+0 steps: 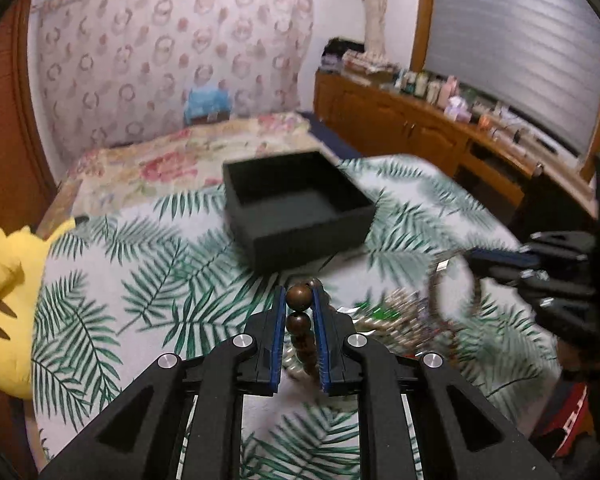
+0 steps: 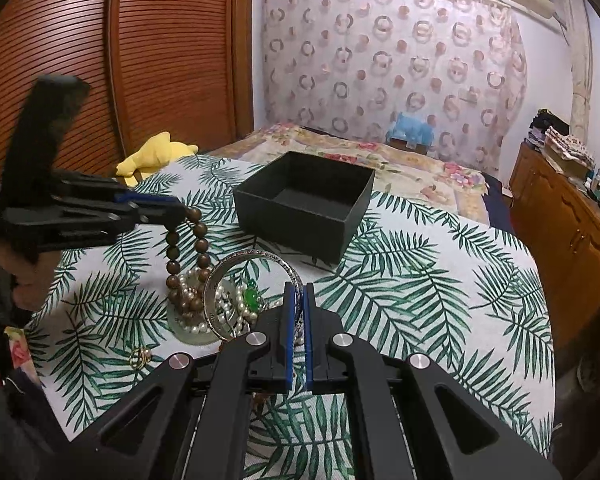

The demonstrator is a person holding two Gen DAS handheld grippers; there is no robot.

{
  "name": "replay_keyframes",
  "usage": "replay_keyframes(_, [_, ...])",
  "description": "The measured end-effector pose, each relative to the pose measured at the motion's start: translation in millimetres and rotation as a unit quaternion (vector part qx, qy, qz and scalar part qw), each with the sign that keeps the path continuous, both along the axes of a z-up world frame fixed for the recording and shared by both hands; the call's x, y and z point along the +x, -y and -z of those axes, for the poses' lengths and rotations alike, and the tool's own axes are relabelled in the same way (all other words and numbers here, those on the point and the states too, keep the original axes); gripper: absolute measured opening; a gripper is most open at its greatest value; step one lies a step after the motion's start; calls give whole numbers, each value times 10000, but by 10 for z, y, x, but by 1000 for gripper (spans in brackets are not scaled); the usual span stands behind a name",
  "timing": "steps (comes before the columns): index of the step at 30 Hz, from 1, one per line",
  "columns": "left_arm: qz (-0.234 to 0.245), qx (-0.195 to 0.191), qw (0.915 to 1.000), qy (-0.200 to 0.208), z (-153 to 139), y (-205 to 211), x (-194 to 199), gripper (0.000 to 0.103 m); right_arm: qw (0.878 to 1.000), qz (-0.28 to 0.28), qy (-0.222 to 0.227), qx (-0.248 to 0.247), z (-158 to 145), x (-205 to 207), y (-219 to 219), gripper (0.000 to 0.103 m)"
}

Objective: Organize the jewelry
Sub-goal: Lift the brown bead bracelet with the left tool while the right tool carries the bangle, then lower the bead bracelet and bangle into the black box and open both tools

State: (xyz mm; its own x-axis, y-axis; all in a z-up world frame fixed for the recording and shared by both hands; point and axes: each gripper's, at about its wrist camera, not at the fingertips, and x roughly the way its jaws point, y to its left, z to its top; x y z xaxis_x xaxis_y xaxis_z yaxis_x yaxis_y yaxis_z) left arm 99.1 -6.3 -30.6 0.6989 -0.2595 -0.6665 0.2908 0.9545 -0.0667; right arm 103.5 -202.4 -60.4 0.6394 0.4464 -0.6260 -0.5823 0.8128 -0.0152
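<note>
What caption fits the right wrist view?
Right hand-held gripper clamps engraved silver bangle; left hand-held gripper lifts brown wooden bead bracelet.

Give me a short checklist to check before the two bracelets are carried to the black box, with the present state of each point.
1. Left claw shut on the wooden bead bracelet: ok.
2. Right claw shut on the silver bangle: ok.
3. Bead bracelet free of the pearl strand: not ok, its lower end rests in the pile.
4. Black box open and empty: ok.
5. Bangle free of the pile: cannot tell.
6. Small gold ring apart from both claws: ok.
</note>
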Motion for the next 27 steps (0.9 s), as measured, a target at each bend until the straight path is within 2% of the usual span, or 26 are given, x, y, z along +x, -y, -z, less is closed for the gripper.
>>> replay_keyframes(9, [148, -155, 9993, 319, -342, 61, -91, 12, 9998, 3, 120, -171, -79, 107, -27, 5])
replay_keyframes(14, [112, -67, 9988, 464, -484, 74, -48, 12, 9997, 36, 169, -179, -133, 256, -37, 5])
replay_keyframes(27, [-161, 250, 9974, 651, -693, 9, 350, 12, 9997, 244, 77, -36, -204, 1064, -263, 5])
